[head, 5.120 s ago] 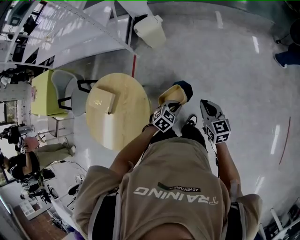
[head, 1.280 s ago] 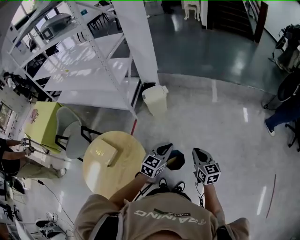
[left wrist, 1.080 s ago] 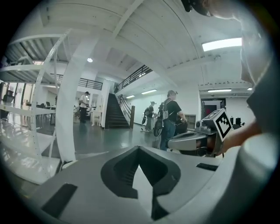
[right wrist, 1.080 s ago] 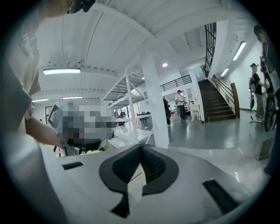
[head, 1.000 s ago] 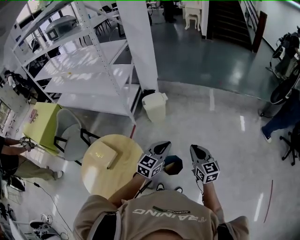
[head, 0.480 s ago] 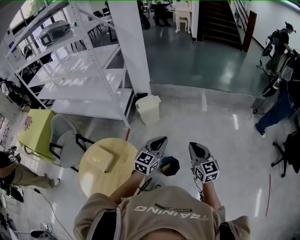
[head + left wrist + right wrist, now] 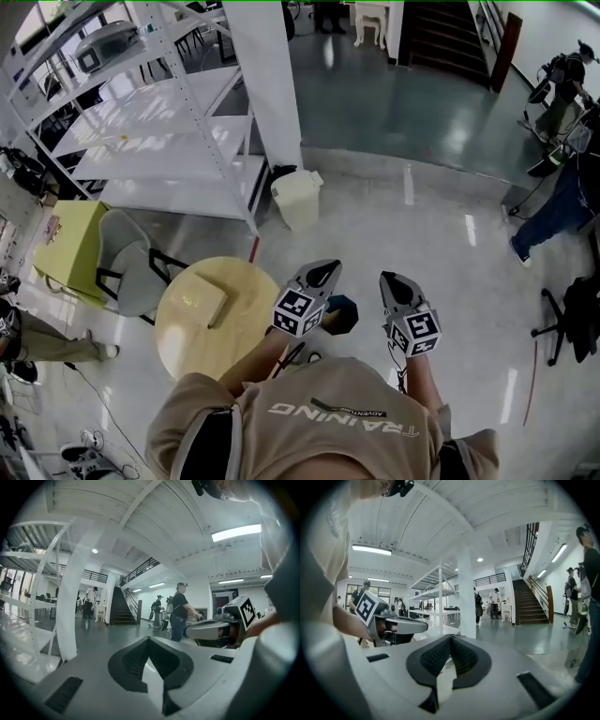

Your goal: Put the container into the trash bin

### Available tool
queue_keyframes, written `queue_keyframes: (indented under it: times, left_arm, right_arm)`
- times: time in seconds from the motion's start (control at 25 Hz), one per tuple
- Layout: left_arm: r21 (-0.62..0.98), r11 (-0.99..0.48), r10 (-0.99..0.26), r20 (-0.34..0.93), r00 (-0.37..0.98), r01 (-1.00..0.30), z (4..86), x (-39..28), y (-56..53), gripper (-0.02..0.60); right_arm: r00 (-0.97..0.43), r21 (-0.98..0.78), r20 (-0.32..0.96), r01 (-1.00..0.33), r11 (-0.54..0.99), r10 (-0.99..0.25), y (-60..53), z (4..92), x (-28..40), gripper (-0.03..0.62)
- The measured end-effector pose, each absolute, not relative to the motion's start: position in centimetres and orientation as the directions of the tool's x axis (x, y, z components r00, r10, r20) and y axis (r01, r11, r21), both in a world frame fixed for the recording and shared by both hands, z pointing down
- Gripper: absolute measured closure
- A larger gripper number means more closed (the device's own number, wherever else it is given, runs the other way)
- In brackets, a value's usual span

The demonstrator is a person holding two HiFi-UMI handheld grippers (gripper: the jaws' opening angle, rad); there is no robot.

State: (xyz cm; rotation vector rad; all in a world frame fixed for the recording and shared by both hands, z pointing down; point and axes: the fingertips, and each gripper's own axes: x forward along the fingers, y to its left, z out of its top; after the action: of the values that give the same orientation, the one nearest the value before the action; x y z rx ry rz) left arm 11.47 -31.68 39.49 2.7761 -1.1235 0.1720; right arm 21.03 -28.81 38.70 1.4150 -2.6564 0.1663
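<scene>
A flat tan container (image 7: 204,305) lies on the round wooden table (image 7: 230,281) at my lower left. The cream trash bin (image 7: 296,199) with a swing lid stands on the floor beyond the table, at the foot of a white pillar (image 7: 267,75). My left gripper (image 7: 323,272) and right gripper (image 7: 392,279) hover side by side in front of my chest, over the floor right of the table. Both are shut and empty: the left gripper (image 7: 149,639) and the right gripper (image 7: 450,637) show their pads meeting with nothing between them.
A dark blue object (image 7: 341,314) sits on the floor just under the left gripper. A grey chair (image 7: 131,272) and a green cabinet (image 7: 66,248) stand left of the table, with white shelving (image 7: 141,122) behind. People (image 7: 562,197) are at the far right.
The head view has shifted a little, so the bin and table sit slightly more to the left. Both grippers stay shut in front of the chest, slightly higher in the picture.
</scene>
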Motion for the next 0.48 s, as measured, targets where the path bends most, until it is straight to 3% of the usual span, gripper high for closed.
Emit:
queue_keyframes:
  times: [0.48]
  left_arm:
    - [0.064, -0.729, -0.667, 0.153, 0.729, -0.681, 38.7, 11.9, -32.5, 0.580]
  right_arm:
    - [-0.535, -0.027, 0.167, -0.842, 0.539, -0.828, -29.8, 38.0, 21.9, 0.592]
